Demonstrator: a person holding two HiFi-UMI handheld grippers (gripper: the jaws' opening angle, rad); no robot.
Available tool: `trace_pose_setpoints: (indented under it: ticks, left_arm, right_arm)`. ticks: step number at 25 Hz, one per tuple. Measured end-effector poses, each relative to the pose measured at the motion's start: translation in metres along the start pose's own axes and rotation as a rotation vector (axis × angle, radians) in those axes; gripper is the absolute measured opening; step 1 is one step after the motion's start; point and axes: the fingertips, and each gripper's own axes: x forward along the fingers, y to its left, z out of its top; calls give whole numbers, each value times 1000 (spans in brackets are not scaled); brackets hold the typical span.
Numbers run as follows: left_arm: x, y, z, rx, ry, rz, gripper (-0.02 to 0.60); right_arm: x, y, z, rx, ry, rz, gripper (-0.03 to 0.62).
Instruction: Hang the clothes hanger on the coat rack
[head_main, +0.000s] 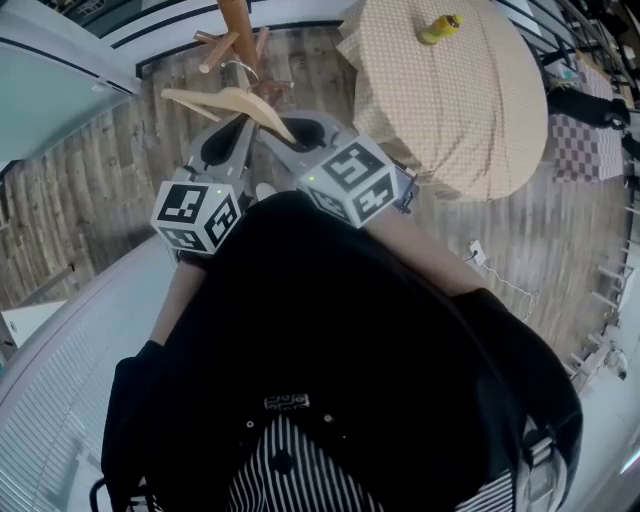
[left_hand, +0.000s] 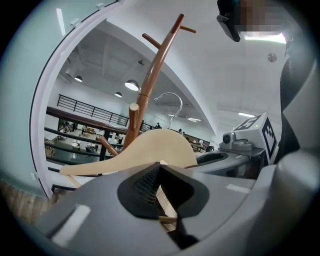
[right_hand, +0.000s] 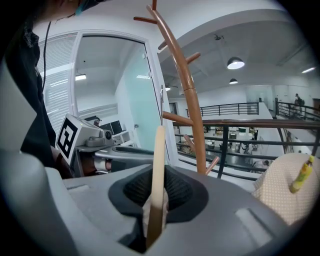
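Observation:
A pale wooden clothes hanger (head_main: 232, 102) with a metal hook (head_main: 243, 70) hangs in the air just in front of the brown wooden coat rack (head_main: 237, 30). My left gripper (head_main: 238, 128) is shut on the hanger's lower edge, and my right gripper (head_main: 287, 130) is shut on it beside the left. In the left gripper view the hanger (left_hand: 150, 150) rises broadside from the jaws, its hook (left_hand: 170, 100) close to the rack pole (left_hand: 150, 85). Seen from the right gripper, the hanger (right_hand: 158, 165) stands edge-on between the pads, with the rack (right_hand: 187, 85) behind it.
A round table with a checked beige cloth (head_main: 450, 100) stands right of the rack, a yellow object (head_main: 440, 28) on it. A glass door and white frame (right_hand: 135, 100) are at the left. A black railing (right_hand: 240, 125) runs behind the rack. A cable (head_main: 492, 272) lies on the wooden floor.

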Motion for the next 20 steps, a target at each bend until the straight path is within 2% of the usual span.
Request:
trace_pose_setpoints:
  ticks: [10,20]
  left_arm:
    - [4,33,9,-16,-18,40,0]
    - [25,52,17,-5,7,65,0]
  right_arm:
    - [28,-11,15,-19,13,19,58]
    - [46,-33,27,-31,27,43,58]
